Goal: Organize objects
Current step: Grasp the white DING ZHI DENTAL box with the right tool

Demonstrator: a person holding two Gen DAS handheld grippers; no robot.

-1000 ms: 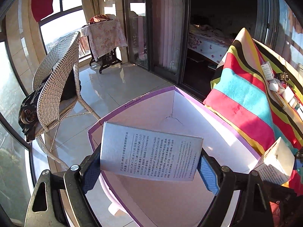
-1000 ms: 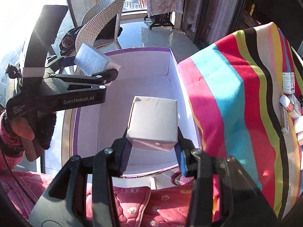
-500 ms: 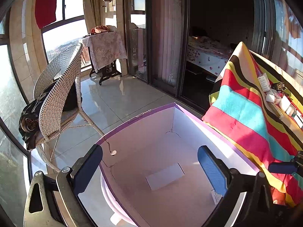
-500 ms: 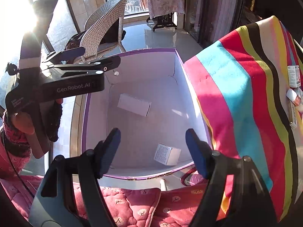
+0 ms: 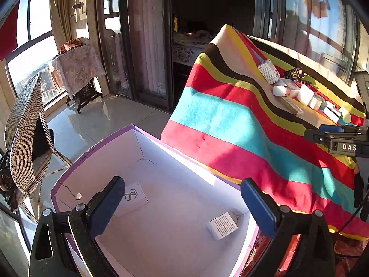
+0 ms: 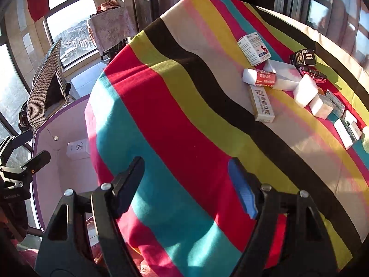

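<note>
With both tools empty, the step in hand is judged a return for more stock. The right gripper (image 6: pixel 186 184), jaws opening with nothing between them, tilts down over the striped cloth (image 6: pixel 175 120); it should line up squarely on one carton (image 6: pixel 262 103), upper right. The left gripper (image 5: pixel 182 205) stands wide above the purple box (image 5: pixel 92 152), lower frame, holding two cartons.

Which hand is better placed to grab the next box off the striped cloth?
Right. The right tool, empty with jaws opening, faces the boxes on the striped cloth; the left tool hangs over the purple box.
</note>
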